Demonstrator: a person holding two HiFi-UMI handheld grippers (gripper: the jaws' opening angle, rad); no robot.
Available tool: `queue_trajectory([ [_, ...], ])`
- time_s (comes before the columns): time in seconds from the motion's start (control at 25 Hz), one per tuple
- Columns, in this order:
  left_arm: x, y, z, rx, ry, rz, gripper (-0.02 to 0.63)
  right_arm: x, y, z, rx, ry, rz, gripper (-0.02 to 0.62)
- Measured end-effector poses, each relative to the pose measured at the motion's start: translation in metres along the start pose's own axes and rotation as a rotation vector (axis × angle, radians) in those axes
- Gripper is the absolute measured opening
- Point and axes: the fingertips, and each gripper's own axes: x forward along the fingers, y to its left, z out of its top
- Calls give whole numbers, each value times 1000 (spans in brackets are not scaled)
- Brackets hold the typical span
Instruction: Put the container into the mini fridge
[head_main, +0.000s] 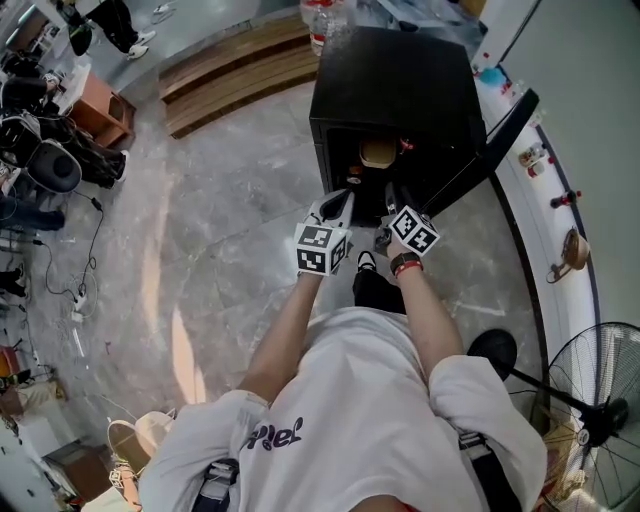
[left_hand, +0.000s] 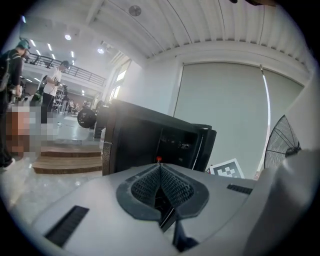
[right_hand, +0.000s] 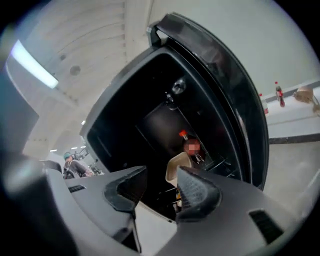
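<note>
While the door hangs open, the container sits inside the mini fridge

Seen from the head view, the mini fridge (head_main: 400, 90) is a boxy matte-black cube on a polished, marble-veined floor (head_main: 220, 230), with its door (head_main: 500, 130) swung out to the right. A rounded tan container (head_main: 378, 153) rests in the dark interior, near the front opening. Both grippers are held just in front of that opening, side by side. The left gripper (head_main: 342, 203) and the right gripper (head_main: 393, 200) each carry a white cube with black square markers. Slatted wooden steps (head_main: 240, 70) lie beyond the fridge, and a wire-caged fan (head_main: 600, 390) stands off to the right.

From the left gripper view, the left gripper (left_hand: 160, 170) is clenched on nothing, its ribbed dark pads pressed together along one seam. Past it stands the fridge (left_hand: 140, 145), glossy at its edges.

From the right gripper view, the right gripper (right_hand: 162, 172) is released, its two dark wedge-shaped jaws spread with nothing held between them. Through the gap the smooth beige container (right_hand: 176, 167) shows deeper inside the fridge (right_hand: 150, 100), with a small red cap (right_hand: 183, 134) just behind it. The curved glossy door (right_hand: 225, 75) frames the right side.
</note>
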Motion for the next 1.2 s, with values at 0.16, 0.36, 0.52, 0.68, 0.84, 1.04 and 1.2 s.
queue_trajectory([
  [0.16,-22,-3,0,-18,-13,18,20,-36,12,5,-73,10,26,195],
  [0.36,-49,-10,-4,-25,-27,35,21,-84,33,23,-187,-6,61,179],
  [0.52,-70,-20,-3,-16,-39,34,20,-118,53,36,-293,-30,80,144],
  [0.68,-88,-33,4,19,-51,16,20,-146,72,40,-385,-28,86,110],
  [0.84,-99,-38,11,32,-76,9,21,-162,88,36,-463,-6,104,70],
  [1.04,-114,-45,17,48,-99,0,21,-186,106,44,-439,-32,106,34],
  [1.2,-124,-49,23,71,-107,-10,21,-201,115,52,-451,-54,86,15],
])
